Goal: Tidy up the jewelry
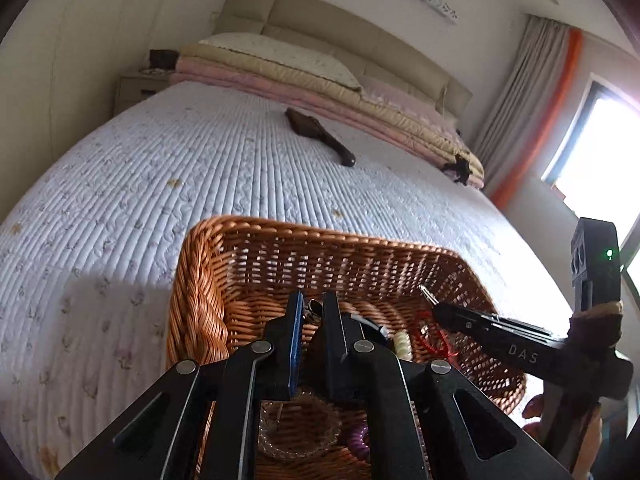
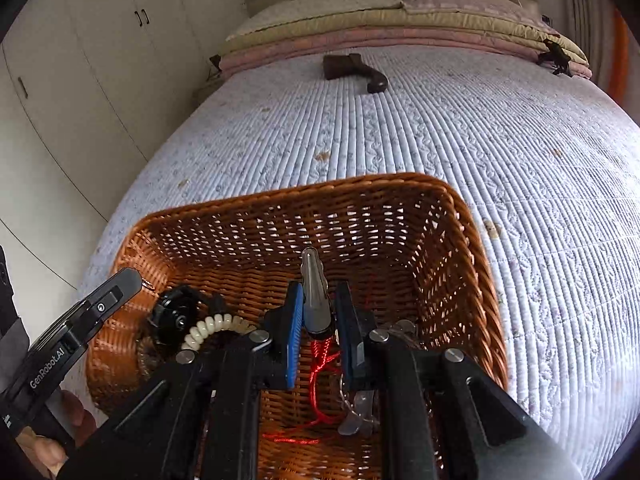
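Right fingers (image 2: pixel 318 316) grasp silver clip (image 2: pixel 314 280) | left fingers (image 1: pixel 314 322) maybe clenched | basket (image 2: pixel 476 240) walls near

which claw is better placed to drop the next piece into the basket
Right, probably. The right claw has a silver hair clip between its fingers, poised over the wicker basket. The left claw is also over the basket, but whether it holds the small dark item at its tips is unclear.
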`<action>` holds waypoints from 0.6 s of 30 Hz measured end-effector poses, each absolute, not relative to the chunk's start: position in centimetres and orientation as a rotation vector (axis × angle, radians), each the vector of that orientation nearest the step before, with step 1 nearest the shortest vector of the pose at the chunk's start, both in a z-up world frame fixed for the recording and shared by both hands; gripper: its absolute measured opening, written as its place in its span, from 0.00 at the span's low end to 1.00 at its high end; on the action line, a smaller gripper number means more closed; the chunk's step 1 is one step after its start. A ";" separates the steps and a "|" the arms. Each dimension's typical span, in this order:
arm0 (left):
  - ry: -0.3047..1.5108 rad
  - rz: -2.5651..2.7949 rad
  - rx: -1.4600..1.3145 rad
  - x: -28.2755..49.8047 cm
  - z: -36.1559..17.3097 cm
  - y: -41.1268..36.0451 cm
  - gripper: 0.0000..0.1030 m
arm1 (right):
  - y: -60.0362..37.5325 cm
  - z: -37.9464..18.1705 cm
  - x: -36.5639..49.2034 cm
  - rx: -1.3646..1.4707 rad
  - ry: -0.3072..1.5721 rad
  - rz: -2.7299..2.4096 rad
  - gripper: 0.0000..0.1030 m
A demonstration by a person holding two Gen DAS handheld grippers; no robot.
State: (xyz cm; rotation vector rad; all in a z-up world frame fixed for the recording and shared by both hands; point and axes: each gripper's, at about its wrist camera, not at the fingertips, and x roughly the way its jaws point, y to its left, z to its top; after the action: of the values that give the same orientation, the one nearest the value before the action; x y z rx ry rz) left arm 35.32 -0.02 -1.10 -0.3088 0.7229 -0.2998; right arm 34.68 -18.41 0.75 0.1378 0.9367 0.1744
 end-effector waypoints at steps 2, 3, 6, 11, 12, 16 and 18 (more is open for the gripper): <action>0.737 -0.300 -0.307 35.5 -1.4 -0.1 0.10 | -18.4 0.4 34.5 0.141 0.947 0.177 0.18; 0.740 -0.298 -0.316 35.5 -1.5 -0.2 0.11 | -18.2 0.3 34.7 0.141 0.951 0.174 0.18; 0.751 -0.292 -0.336 35.4 -1.5 0.2 0.12 | -18.3 0.6 34.7 0.145 0.942 0.172 0.18; 0.710 -0.269 -0.361 33.8 -0.1 1.1 0.56 | -18.6 2.2 33.4 0.123 0.899 0.184 0.34; 0.692 -0.279 -0.360 33.3 0.3 1.3 0.56 | -18.6 2.5 33.1 0.119 0.886 0.181 0.41; 0.656 -0.287 -0.343 30.1 2.0 1.6 0.56 | -19.8 4.5 29.8 0.156 0.807 0.196 0.41; 0.599 -0.274 -0.314 26.9 3.2 1.7 0.56 | -20.7 5.3 26.7 0.172 0.745 0.210 0.42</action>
State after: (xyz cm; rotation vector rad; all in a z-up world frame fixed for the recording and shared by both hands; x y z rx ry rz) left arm 26.86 1.68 3.16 -0.3139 0.5994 -0.2744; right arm 26.68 -20.68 5.29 0.1719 0.7449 0.2104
